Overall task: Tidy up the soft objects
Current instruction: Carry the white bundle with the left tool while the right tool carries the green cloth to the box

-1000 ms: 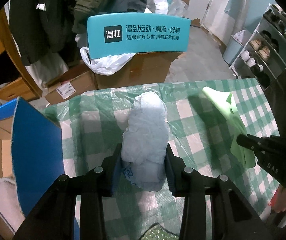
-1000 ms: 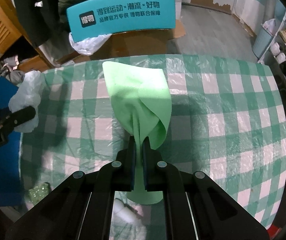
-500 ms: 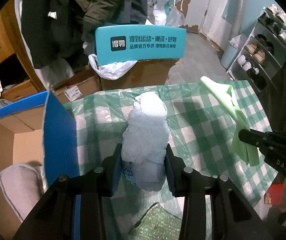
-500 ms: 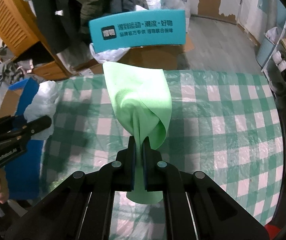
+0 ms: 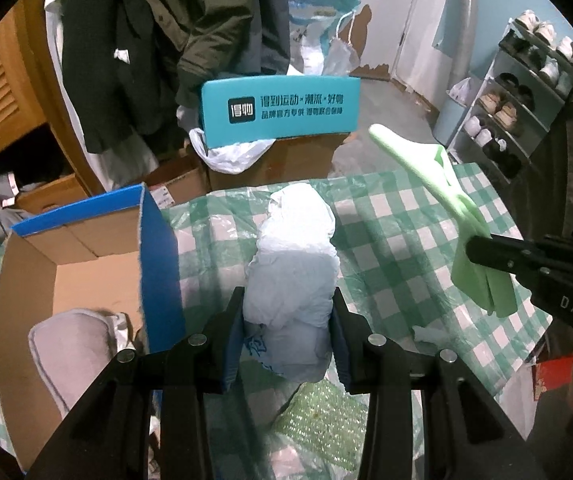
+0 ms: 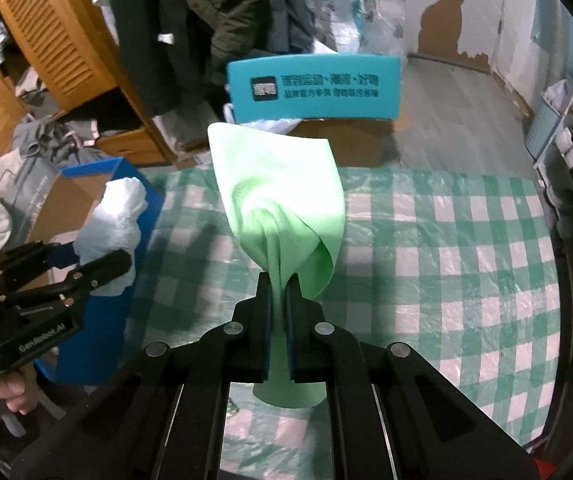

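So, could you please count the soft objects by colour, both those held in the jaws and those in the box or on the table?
White: 1, the crumpled plastic bag held by the left gripper.
Green: 2, the cloth held by the right gripper and the bubble wrap on the table.
Grey: 1, the plush item in the cardboard box.
Total: 4.

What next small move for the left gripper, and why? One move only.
Probably swing the left gripper leftward over the open cardboard box. It is shut on the white plastic bag, which hangs above the checked tablecloth just right of the box's blue flap.
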`<state>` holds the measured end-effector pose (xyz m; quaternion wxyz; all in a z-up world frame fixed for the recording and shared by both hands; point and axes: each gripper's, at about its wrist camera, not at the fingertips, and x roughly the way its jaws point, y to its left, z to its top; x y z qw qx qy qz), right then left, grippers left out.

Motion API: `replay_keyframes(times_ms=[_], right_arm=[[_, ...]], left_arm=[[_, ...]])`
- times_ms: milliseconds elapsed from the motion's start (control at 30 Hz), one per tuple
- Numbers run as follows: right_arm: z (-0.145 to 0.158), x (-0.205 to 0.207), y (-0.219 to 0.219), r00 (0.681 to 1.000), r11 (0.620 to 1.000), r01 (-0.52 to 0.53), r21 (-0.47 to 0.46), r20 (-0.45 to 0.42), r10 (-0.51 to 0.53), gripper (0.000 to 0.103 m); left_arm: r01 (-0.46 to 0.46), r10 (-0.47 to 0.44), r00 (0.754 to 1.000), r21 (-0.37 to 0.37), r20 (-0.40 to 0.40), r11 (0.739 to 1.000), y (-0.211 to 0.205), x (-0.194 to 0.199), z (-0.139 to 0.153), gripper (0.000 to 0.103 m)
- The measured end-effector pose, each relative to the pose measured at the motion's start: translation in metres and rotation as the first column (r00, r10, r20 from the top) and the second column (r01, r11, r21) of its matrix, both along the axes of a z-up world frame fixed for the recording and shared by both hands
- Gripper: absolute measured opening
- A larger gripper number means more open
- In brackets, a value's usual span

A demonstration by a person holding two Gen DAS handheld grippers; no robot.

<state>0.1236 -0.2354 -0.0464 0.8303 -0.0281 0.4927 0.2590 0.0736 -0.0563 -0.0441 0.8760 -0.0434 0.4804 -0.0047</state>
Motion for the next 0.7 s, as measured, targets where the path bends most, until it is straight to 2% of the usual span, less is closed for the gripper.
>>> replay_keyframes(times_ms=[333,700], right_arm=[[0.022,-0.024,0.028,0.996,0.996,-0.083,0.029,0.027,0.082,0.005],[0.039,-0.042,0.065,0.986,0.984,-0.165,0.06,0.041,0.163,0.005]], left_arm=[[-0.008,0.008,0.999,-0.002,0.034,1.0,0.013,-0.026,0.017,0.039],[-0.06,0.06,0.996,-0.006,0.061,0.998,0.039,-0.051,0.03,0.039]])
